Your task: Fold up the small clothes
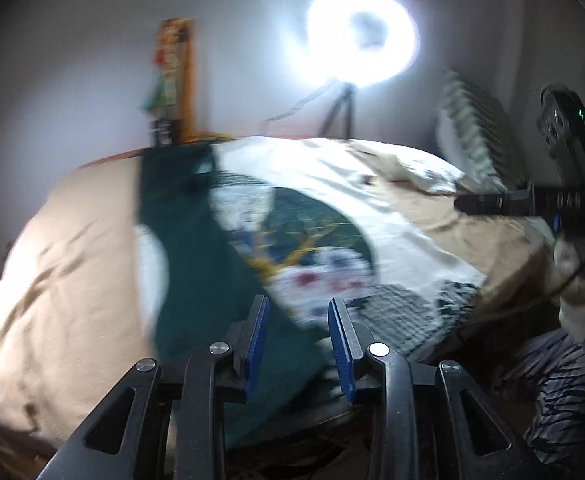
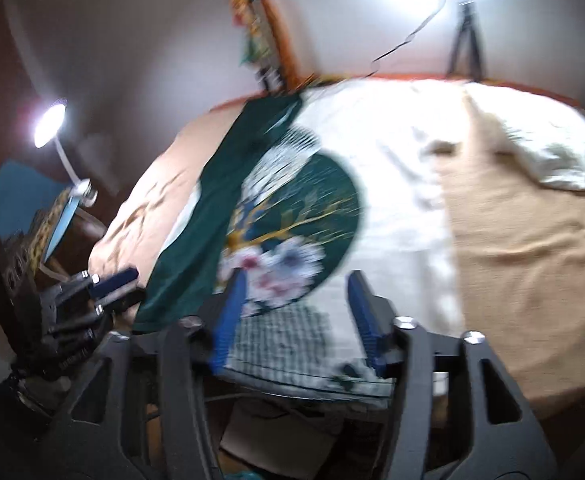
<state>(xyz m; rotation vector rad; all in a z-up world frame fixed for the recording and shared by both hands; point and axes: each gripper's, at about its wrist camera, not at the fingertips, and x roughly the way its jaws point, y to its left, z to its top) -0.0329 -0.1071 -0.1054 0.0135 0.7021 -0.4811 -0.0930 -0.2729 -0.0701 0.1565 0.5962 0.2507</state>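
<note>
A white and dark green garment [image 1: 316, 208] with a round flower print lies spread flat on a tan-covered bed [image 1: 64, 248]; its green side is folded over along the left. It also shows in the right wrist view [image 2: 392, 184]. My left gripper [image 1: 298, 304] is open and empty, just above the garment's near hem at the green part. My right gripper [image 2: 296, 280] is open and empty above the checked hem [image 2: 288, 344]. The left gripper also shows at the left of the right wrist view [image 2: 116, 284].
A white pillow [image 2: 540, 148] lies at the bed's far right. A ring light on a tripod [image 1: 362, 40] stands behind the bed. A desk lamp [image 2: 50, 124] and a dark box stand to the left. A framed picture [image 1: 174, 76] leans on the wall.
</note>
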